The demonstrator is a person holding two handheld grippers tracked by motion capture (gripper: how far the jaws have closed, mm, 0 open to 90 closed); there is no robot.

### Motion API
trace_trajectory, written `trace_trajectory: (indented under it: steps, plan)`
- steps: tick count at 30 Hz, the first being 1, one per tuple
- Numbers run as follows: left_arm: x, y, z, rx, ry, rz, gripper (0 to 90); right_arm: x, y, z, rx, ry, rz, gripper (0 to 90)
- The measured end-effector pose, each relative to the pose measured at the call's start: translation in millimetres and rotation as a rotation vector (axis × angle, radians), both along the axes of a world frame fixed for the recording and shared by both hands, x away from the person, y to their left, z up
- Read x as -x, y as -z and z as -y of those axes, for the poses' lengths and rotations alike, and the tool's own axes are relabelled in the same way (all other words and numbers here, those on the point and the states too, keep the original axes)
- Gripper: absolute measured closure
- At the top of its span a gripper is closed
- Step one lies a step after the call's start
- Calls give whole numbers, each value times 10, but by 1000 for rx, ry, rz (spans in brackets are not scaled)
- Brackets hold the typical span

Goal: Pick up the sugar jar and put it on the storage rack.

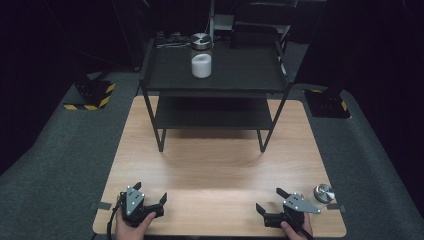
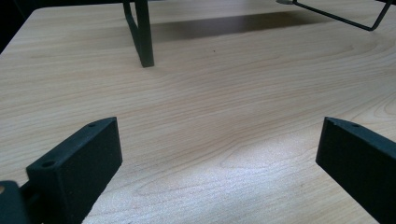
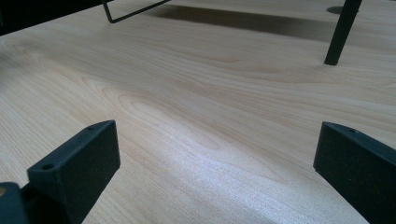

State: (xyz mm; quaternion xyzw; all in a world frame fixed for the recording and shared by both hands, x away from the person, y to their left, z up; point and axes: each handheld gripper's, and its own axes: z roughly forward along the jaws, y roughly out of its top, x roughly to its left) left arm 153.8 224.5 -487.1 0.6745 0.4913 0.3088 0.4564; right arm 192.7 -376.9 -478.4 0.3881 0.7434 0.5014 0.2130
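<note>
Darkness takes the room beyond the table, with grey carpet (image 1: 55, 150) spread around it and yellow-and-black striped bases (image 1: 92, 100) on the floor to either side. Light wooden table (image 1: 215, 165) sits in the middle, its grain running across, a pale sheen near the front edge. At its far end stands a black two-tier metal shelf (image 1: 215, 95), its thin legs planted on the wood; one leg (image 2: 144, 32) rises ahead of the left gripper in the left gripper view. On the top tier, a white jar with a metal lid (image 1: 201, 56) stands upright, well apart from both hands. Left gripper (image 1: 151, 194) rests low at the near left corner, held in a hand, jaws spread wide with bare wood between them. Right gripper (image 1: 270, 199) rests at the near right corner, jaws likewise spread and holding nothing. Just beside it, toward the table's right edge, sits a small round metal lid (image 1: 324, 193), untouched.
</note>
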Motion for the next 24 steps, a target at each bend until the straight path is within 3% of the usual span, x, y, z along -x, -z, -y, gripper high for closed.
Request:
trace_trajectory:
  steps: [17, 24]
  plan:
    - [9, 4, -18, -4, 20, 5, 6, 50, 19, -3, 3, -4, 30, 2]
    - [14, 3, -36, 0, 24, 2, 6, 164, -73, 24, -30, 10, 97, 2]
